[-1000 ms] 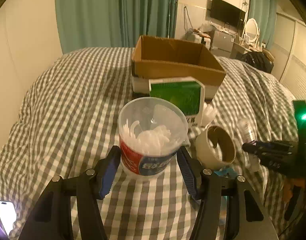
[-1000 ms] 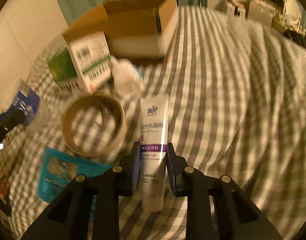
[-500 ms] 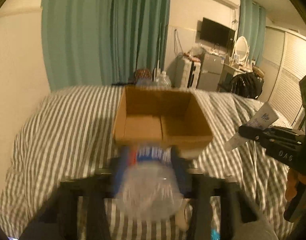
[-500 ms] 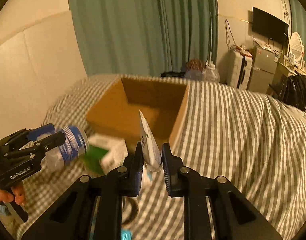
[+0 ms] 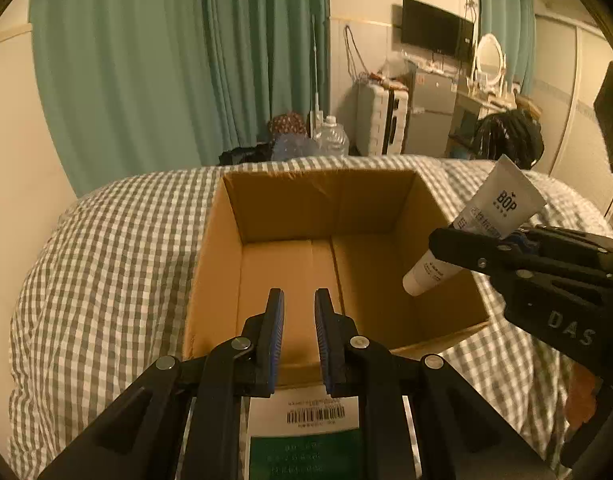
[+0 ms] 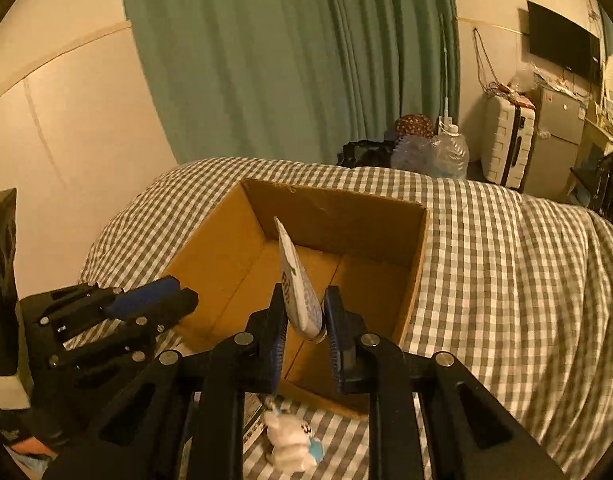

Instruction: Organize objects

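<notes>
Hovering over the cardboard box (image 5: 290,276) on the bed (image 5: 106,264), the left tongs (image 5: 299,340) are empty, blades slightly parted. The right tongs (image 6: 305,330) grasp a white tube (image 6: 298,292) above the box.

An open brown cardboard box (image 5: 326,256) sits mid-frame on the grey-and-white checked bed, its flaps out of sight and its visible floor bare. A white squeeze tube with dark lettering (image 5: 472,232) hangs tilted at the right of the left wrist view, cap end down over the box's right wall. In the right wrist view the tube (image 6: 298,284) stands centre-frame above the box (image 6: 242,256).
</notes>
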